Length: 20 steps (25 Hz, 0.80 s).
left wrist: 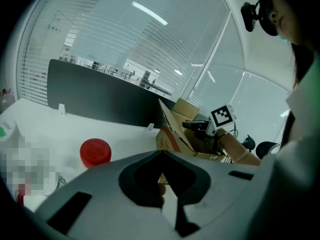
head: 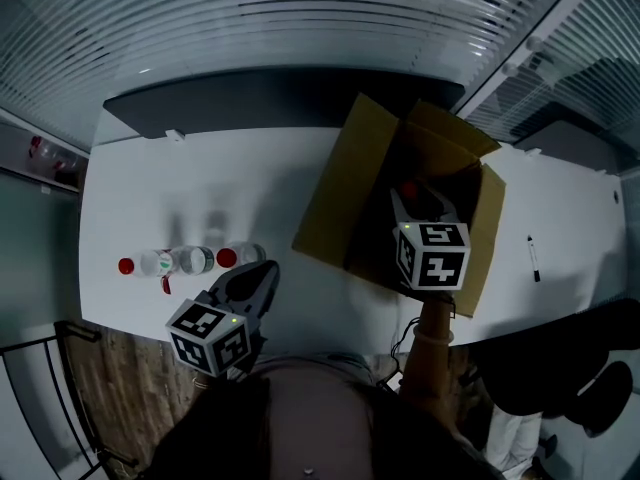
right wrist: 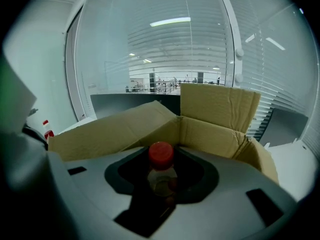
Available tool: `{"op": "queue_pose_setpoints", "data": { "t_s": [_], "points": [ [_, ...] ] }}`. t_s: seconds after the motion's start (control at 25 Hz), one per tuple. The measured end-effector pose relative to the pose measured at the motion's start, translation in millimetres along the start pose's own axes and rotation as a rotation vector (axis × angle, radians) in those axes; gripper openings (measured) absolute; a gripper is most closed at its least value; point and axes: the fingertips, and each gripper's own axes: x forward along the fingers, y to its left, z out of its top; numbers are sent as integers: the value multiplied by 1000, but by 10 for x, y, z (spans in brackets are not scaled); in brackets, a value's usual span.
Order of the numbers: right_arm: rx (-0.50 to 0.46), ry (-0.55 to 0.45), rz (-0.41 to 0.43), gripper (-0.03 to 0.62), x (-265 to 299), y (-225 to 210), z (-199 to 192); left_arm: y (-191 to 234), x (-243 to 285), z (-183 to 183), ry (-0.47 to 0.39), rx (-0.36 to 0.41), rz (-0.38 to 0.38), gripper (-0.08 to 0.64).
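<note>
The left gripper [head: 258, 278] and the right gripper [head: 420, 203] are looked down on steeply from the head camera above and behind them, the table [left wrist: 115, 129] is viewed low and close along the left gripper towards the cardboard box [left wrist: 170, 134] to its right, and the same box, shared by all three views, is seen from close over its opening along the right gripper.

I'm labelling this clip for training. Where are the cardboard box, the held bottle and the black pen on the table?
cardboard box [head: 348, 183], head view, its open left flap.
held bottle [right wrist: 161, 154], right gripper view, its red cap.
black pen [head: 533, 258], head view, its barrel.
</note>
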Motion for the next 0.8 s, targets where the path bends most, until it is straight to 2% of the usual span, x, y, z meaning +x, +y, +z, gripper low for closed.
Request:
{"op": "queue_pose_setpoints", "data": {
  "t_s": [0.44,0.8],
  "points": [
    [-20,-67,-6,166,-329,62,157,-105,-153,12,-33,24,-15,6],
    [-29,-215,-25,166,-947,97,559,-335,-240,-31,-51,57,-61,6]
  ]
}}
